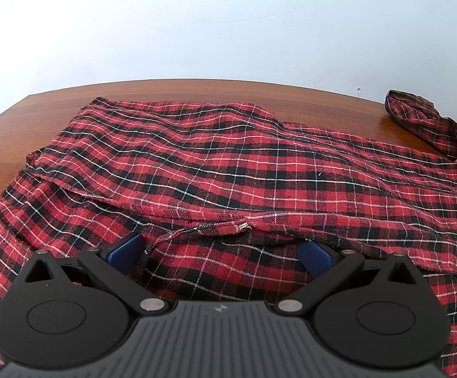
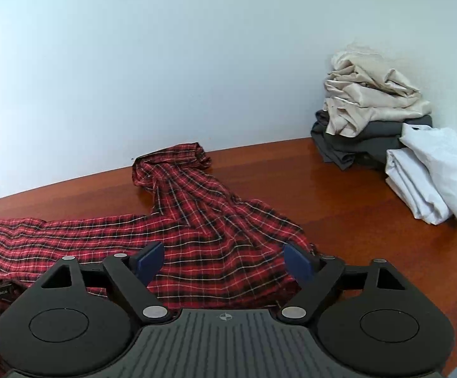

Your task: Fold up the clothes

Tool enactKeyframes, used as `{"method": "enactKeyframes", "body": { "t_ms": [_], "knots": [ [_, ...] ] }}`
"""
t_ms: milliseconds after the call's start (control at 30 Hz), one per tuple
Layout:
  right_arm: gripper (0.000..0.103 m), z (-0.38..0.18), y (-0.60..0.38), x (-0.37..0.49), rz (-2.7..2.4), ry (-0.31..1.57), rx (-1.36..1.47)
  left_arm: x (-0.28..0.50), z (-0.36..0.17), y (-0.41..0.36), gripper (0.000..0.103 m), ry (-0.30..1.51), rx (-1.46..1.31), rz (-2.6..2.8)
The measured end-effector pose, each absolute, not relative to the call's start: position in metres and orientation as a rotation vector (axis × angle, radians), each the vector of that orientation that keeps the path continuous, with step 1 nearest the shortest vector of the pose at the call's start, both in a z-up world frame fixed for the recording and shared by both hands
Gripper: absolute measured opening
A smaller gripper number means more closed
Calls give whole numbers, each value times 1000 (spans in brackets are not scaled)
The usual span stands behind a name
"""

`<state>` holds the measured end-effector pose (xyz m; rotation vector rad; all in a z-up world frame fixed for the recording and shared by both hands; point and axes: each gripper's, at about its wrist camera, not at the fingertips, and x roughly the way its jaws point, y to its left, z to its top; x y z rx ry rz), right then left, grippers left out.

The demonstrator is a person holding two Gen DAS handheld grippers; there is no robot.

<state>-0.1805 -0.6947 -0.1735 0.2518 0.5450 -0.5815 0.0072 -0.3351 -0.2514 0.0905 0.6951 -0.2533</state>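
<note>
**Plaid shirt spread on the worktop, both hand-held grippers wide apart**

A red and black plaid shirt (image 1: pixel 228 157) lies spread across the brown wooden worktop (image 1: pixel 14 126), one sleeve (image 2: pixel 171 170) trailing out to a bunched cuff near the pale wall (image 2: pixel 165 63). The left hand-held gripper (image 1: pixel 220 250) hovers low over the shirt beside a folded edge, its blue pads spread, clamping nothing. The right hand-held gripper (image 2: pixel 222 260) sits above the shirt's near part, fingers likewise apart and empty. Beyond the shirt, toward the corner, stands a stack of folded clothes (image 2: pixel 376 116): cream on grey, white beside.
</note>
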Motion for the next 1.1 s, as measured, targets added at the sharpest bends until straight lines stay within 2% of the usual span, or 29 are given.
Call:
{"method": "enactKeyframes", "body": {
  "t_ms": [367,500,633,733,800,867,1100],
  "knots": [
    [85,-171,-693,-218,-644,500,247,12,-251,-328,103,696,71,-276],
    [85,-167,-692,-235,-667,476,237,12,-235,-309,103,704,-43,-235],
    [86,-158,-682,-254,-697,409,203,0,-191,-286,103,594,-189,-258],
    [95,-144,-667,-269,-700,322,153,-12,-148,-268,103,506,-281,-339],
    [97,-133,-655,-276,-692,276,128,-25,-118,-263,103,457,-250,-383],
    [103,-122,-643,-282,-682,235,109,-40,-89,-256,103,390,-216,-423],
    [103,-67,-582,-299,-623,75,61,-114,4,-217,103,161,-123,-522]
  ]
}}
